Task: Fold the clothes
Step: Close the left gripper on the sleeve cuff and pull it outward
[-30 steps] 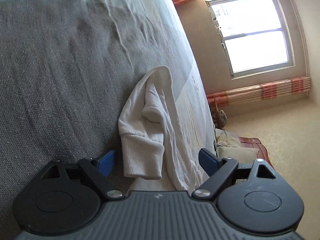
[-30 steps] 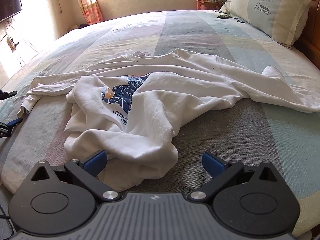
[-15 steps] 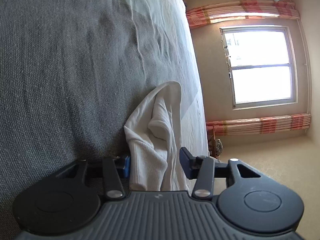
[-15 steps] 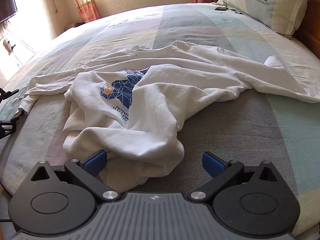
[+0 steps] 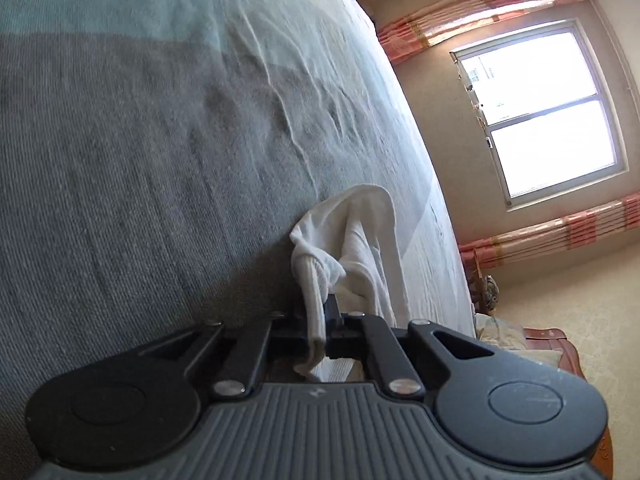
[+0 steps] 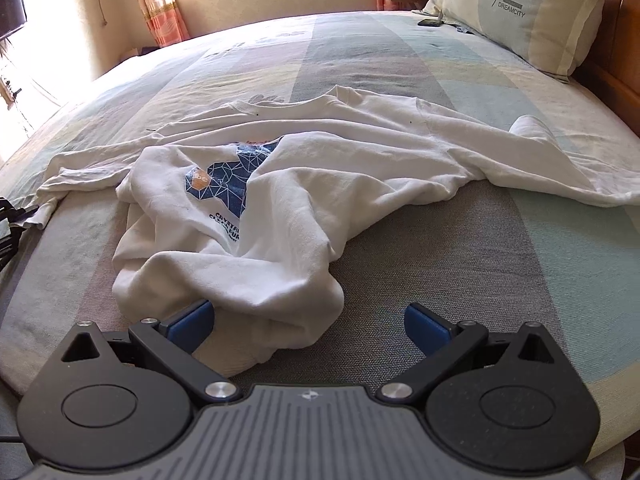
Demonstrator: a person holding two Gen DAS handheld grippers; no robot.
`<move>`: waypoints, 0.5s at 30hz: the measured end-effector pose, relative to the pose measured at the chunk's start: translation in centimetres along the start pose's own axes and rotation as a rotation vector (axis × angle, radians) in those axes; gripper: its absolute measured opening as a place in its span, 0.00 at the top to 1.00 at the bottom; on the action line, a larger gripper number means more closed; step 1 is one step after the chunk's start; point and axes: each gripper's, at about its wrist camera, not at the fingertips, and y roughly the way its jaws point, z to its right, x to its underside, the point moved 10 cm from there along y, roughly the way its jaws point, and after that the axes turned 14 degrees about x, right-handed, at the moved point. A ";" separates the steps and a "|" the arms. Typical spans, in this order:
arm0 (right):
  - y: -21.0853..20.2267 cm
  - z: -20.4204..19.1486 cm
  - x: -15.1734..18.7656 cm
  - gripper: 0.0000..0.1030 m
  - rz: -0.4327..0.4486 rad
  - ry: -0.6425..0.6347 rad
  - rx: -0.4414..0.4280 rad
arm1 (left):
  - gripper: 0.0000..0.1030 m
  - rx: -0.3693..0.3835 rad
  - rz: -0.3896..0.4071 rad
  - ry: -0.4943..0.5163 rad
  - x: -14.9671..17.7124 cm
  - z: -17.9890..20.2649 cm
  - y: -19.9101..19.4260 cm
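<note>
The left gripper (image 5: pixel 320 320) has gone from wide open a second ago to clamped on the ribbed cuff (image 5: pixel 314 300) of the white sweatshirt (image 6: pixel 288 196), which sprawls crumpled across the striped bed (image 6: pixel 460 248). A pillow (image 6: pixel 532 12) reading "DREAMCITY" leans at the headboard with a phone (image 6: pixel 430 22) beside it, while the sweatshirt's blue print shows only partial lettering. The right gripper (image 6: pixel 308 322) hovers with fingers (image 6: pixel 424 326) spread wide around the bunched hem, gripping nothing.
</note>
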 end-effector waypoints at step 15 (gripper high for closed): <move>-0.2 -1.1 -1.5 0.00 0.027 -0.035 0.027 | 0.95 -0.326 0.052 0.222 -12.1 0.0 -3.2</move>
